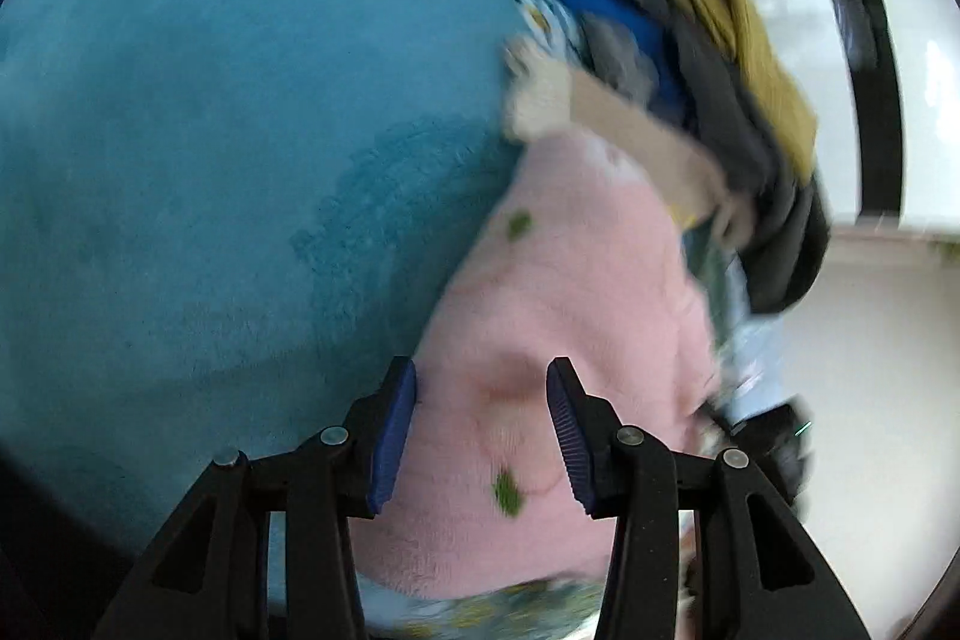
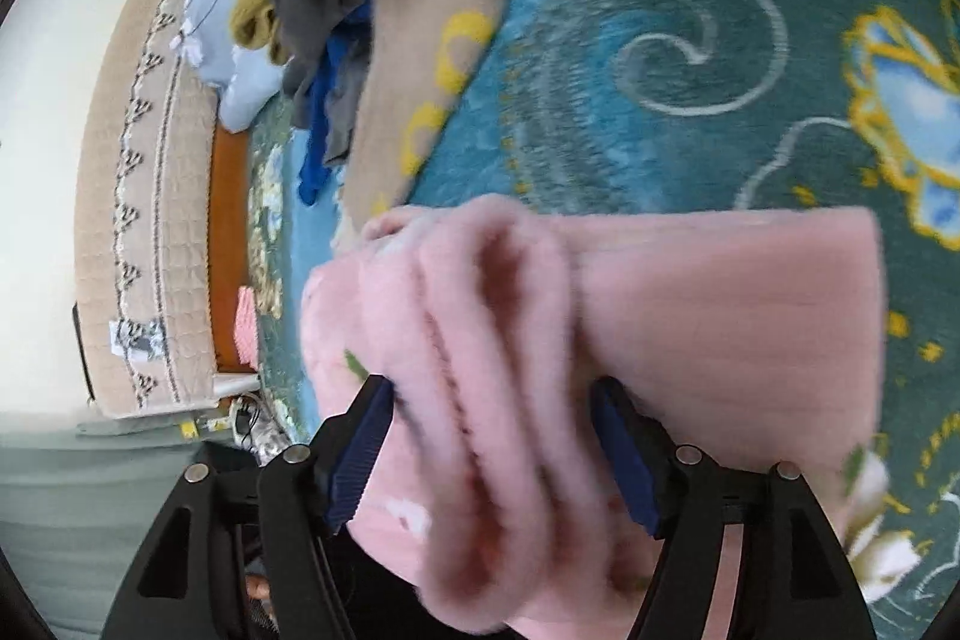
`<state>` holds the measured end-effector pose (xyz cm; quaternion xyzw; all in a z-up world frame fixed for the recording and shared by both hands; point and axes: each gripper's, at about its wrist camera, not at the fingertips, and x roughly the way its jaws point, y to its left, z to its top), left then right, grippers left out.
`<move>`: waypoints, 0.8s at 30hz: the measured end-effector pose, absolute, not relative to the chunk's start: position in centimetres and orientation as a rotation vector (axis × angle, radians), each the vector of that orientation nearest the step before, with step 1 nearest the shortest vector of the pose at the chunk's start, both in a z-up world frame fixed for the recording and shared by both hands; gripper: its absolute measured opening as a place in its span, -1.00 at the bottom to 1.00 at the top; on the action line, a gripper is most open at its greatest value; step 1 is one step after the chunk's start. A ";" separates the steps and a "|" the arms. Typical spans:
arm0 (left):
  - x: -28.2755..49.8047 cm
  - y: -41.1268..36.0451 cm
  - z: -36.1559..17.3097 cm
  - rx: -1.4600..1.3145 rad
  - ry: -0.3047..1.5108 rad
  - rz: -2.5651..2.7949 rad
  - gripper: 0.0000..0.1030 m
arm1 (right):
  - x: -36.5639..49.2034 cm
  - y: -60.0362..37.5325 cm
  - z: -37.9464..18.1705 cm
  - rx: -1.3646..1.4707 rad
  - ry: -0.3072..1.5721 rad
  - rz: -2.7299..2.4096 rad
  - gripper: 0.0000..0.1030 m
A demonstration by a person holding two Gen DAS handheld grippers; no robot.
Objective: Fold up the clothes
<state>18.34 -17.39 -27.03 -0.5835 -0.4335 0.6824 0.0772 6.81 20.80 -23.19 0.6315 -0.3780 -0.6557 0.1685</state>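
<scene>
Pink fleece garment point(image 1: 576, 316) lies on the teal blanket point(image 1: 210, 130) in the left wrist view, spreading under the left gripper point(image 1: 480, 436), whose jaws stand apart with nothing pinched. A heap of clothes point(image 1: 690, 58) sits just beyond. In the right wrist view, bunched pink folds point(image 2: 498, 340) fill the wide-spread right gripper point(image 2: 498, 454); whether it pinches them is unclear. The patterned rug point(image 2: 690, 70) lies beneath.

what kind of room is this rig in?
Probably a home bedroom or living room. A plush teal floral blanket covers a soft surface, a heap of unfolded clothes lies on it, and a quilted beige cover drapes furniture alongside.
</scene>
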 end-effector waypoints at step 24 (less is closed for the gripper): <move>20.7 -18.9 -24.7 -1.542 -1.333 2.056 -0.10 | 11.4 22.0 -11.1 1.388 -1.164 -1.948 -0.46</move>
